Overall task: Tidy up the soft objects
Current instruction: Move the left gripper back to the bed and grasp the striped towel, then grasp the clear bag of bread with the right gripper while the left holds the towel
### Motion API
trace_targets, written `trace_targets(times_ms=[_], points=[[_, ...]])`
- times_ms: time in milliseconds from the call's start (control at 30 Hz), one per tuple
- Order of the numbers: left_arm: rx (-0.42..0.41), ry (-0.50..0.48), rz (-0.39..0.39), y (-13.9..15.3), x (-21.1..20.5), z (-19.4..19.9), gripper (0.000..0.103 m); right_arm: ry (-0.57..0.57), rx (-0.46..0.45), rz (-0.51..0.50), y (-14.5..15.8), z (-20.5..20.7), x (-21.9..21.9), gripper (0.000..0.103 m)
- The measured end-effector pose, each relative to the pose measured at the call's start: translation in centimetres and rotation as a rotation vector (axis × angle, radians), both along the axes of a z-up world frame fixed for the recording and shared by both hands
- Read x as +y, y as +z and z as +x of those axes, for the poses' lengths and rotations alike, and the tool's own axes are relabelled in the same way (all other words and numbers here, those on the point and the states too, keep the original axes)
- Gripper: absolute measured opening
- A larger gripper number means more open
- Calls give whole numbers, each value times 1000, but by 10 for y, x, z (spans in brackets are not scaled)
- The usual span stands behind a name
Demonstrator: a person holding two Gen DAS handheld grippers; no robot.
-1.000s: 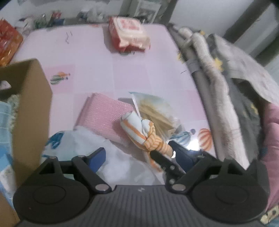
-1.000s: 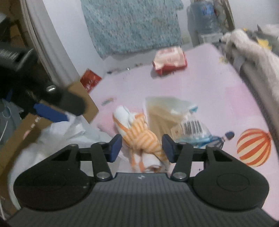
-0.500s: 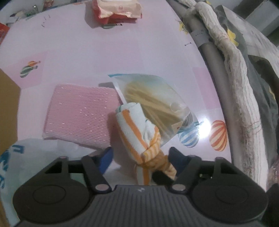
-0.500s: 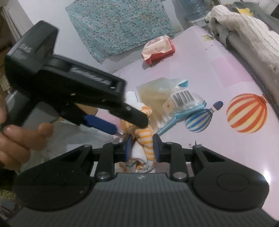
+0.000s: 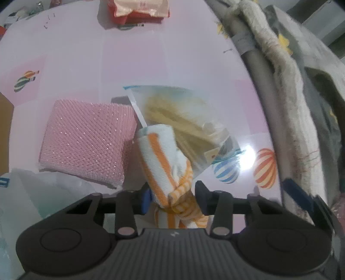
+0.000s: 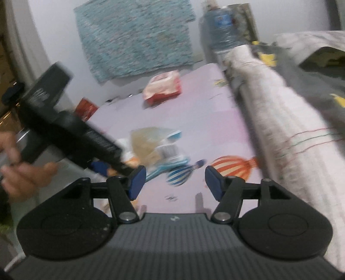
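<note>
The left gripper, its jaws just closing, clamps the orange-striped cloth bundle. Just beyond lie a pink sponge pad and a clear bag. The right gripper, just opened, holds nothing.

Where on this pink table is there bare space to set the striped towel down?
Bare pink table lies between the red-and-white packet and the pink mesh pad. It is crowded around the striped towel, where pad and clear bag meet.
</note>
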State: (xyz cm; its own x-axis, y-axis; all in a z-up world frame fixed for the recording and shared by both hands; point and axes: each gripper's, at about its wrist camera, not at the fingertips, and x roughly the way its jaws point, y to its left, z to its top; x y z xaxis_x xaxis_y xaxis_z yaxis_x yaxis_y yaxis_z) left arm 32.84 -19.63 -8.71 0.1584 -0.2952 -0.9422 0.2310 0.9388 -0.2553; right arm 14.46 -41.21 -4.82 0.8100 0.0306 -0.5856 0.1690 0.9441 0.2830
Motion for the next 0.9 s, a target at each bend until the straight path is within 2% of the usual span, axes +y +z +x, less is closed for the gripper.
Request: trace_targets(times_ms=[67, 200, 367, 500, 700, 733, 800, 867, 900], points=[[-19, 2, -20, 11, 5, -3, 36, -23, -17, 18, 1, 5, -11, 61], [-84, 35, -66, 38, 23, -10, 36, -21, -59, 33, 5, 24, -18, 68], [-151, 103, -120, 70, 52, -17, 36, 80, -61, 49, 1, 67, -12, 81], [-194, 157, -155, 90, 72, -18, 36, 162, -6, 42, -7, 99, 4, 83], [-218, 202, -158, 101, 91, -19, 36, 247, 135, -67, -26, 133, 36, 84], [-218, 206, -158, 102, 93, -20, 36, 239, 166, -98, -31, 134, 40, 82], [-220, 212, -163, 103, 96, -22, 36, 232, 171, -131, -34, 133, 45, 77], [-226, 218, -169, 106, 99, -25, 36, 212, 176, -139, -33, 128, 45, 60], [-229, 222, -172, 108, 100, -26, 36, 205, 175, -117, -32, 125, 42, 57]])
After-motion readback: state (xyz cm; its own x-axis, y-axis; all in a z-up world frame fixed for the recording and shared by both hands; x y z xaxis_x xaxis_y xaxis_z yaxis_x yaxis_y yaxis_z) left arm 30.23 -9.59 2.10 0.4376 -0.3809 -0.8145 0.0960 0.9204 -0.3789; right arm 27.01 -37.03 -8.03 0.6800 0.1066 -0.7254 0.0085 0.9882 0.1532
